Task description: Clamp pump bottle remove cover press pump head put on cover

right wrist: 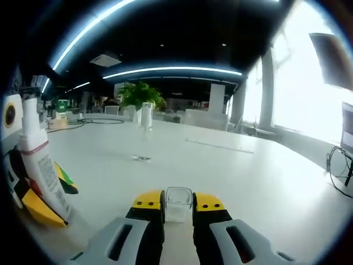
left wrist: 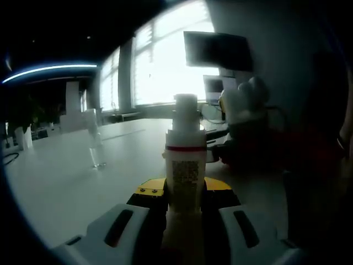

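A white pump bottle (left wrist: pixel 186 149) with a red band and a printed label stands upright, and my left gripper (left wrist: pixel 185 194) is shut on its lower body. Its white pump head (left wrist: pixel 186 106) is bare, with no cover over it. In the right gripper view the same bottle (right wrist: pixel 39 160) shows at the far left, tilted in that view and held by yellow-tipped jaws. My right gripper (right wrist: pixel 178 202) is shut on the small clear cover (right wrist: pixel 178 205), which it holds low over the white table (right wrist: pixel 248 176), well to the right of the bottle.
A slim clear bottle (right wrist: pixel 145 131) stands alone mid-table, also seen as a clear bottle (left wrist: pixel 95 144) left of the pump bottle. A monitor (left wrist: pixel 218 49), cables and dark gear with a pale rounded shape (left wrist: pixel 245 102) crowd the right. A plant (right wrist: pixel 140 94) stands at the far edge.
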